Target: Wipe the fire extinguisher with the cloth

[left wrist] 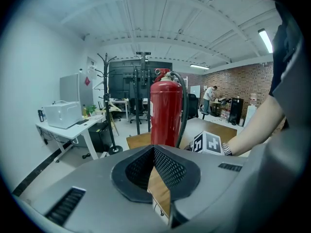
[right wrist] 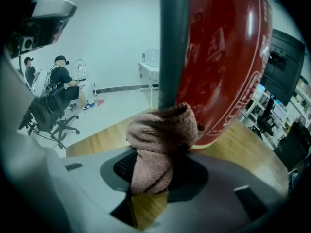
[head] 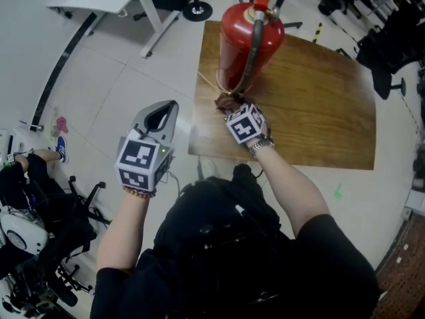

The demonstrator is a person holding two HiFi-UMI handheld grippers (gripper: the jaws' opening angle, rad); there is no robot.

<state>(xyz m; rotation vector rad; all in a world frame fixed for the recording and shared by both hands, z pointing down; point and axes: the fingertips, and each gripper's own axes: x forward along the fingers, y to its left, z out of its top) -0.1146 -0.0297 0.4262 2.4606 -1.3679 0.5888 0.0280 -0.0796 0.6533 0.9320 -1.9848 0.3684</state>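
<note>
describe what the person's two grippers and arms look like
Both are grey plastic shells with black dimpled pads inside the jaws. The left gripper tapers to a rounded nose; the right gripper is mostly hidden from above. Each carries a cube with black-and-white square markers. The person wears a black short-sleeved top, a bead bracelet on the left wrist and a metal watch on the right.
</note>
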